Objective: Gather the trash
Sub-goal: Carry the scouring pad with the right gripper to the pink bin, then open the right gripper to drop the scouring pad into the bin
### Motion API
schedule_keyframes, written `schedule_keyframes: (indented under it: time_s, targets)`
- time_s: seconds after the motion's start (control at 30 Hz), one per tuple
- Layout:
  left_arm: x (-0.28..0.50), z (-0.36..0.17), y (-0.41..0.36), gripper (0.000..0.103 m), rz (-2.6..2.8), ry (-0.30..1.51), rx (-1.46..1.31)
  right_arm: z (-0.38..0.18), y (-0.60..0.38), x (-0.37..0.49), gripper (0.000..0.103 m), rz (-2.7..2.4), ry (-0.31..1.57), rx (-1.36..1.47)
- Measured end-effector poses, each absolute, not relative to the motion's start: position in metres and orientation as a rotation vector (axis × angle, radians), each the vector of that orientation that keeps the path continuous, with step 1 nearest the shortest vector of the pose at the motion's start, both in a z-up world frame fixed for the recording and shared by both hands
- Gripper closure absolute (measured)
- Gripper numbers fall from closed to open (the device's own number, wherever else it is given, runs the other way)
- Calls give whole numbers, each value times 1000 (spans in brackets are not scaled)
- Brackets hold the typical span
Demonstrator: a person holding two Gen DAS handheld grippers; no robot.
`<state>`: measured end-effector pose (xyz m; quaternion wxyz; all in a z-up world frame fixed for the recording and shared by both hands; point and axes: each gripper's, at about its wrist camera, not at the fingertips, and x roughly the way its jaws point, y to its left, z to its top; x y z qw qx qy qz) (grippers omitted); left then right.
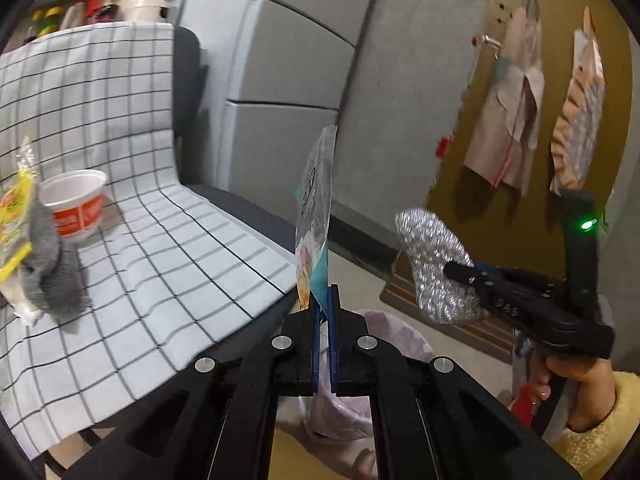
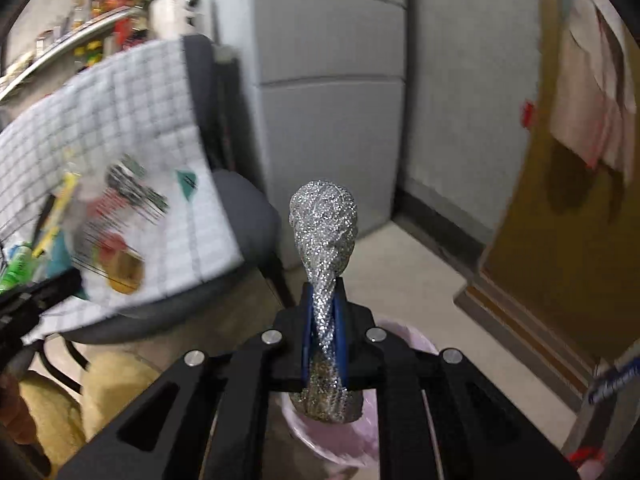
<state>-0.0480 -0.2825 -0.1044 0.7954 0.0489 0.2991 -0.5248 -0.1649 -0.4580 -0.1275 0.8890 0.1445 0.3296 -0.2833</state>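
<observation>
1. Left wrist view: grey cabinet doors (image 1: 296, 60) and an ochre door (image 1: 532, 152) with hung cloths close off the room behind a chair (image 1: 188, 80) draped in a checked cloth (image 1: 132, 216). On the seat, toward its left edge, stand a red-and-white paper cup (image 1: 76, 204) and, beside it, a yellow wrapper (image 1: 14, 224) on a grey rag (image 1: 52, 276). The left gripper (image 1: 325, 312) has its jaws clamped on a clear printed snack bag (image 1: 314, 216), which stands upright. To the right, a hand (image 1: 576, 380) in a yellow sleeve holds the right gripper (image 1: 460, 270), pinching a glittery silver pouch (image 1: 436, 264). A pink-lined trash bin (image 1: 400, 332) sits on the floor below both.

2. Right wrist view: the right gripper (image 2: 324, 320) has its jaws pressed onto the twisted silver pouch (image 2: 324, 232), directly above the bin's pink rim (image 2: 404, 330). At left, blurred, the snack bag (image 2: 120, 216) shows before the checked cloth (image 2: 132, 92).
</observation>
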Motion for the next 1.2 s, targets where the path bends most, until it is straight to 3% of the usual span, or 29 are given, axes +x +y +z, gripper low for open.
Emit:
schedule_keyframes:
  time_s: [0.1,0.17,0.2,0.23,0.83,1.1,1.2]
  targets:
    - [-51,-110,-294,100,-1126,665,129,-153,-474,-166,90,-608,729,343]
    - [-53,-112,-300,100,-1121,673,146,-167,-483,-163,79,-620,763,369]
    - [-54,-113,-302,100,-1120,675,152,-173,-489,-162,66,-625,771,390]
    - [-55,-114,-304,100,-1119,678,157,-176,-491,-162,63,-625,768,401]
    - [-102,-152,-383,99,-1337,787,359,-108,-509,-230,63,-698,499,390]
    - [-111,-191,-425,96,-1377,846,420,-113,-532,-249,62,-743,484,434]
    - [-105,-201,-432,91,-1361,853,399,-118,-535,-249,62,-753,495,446]
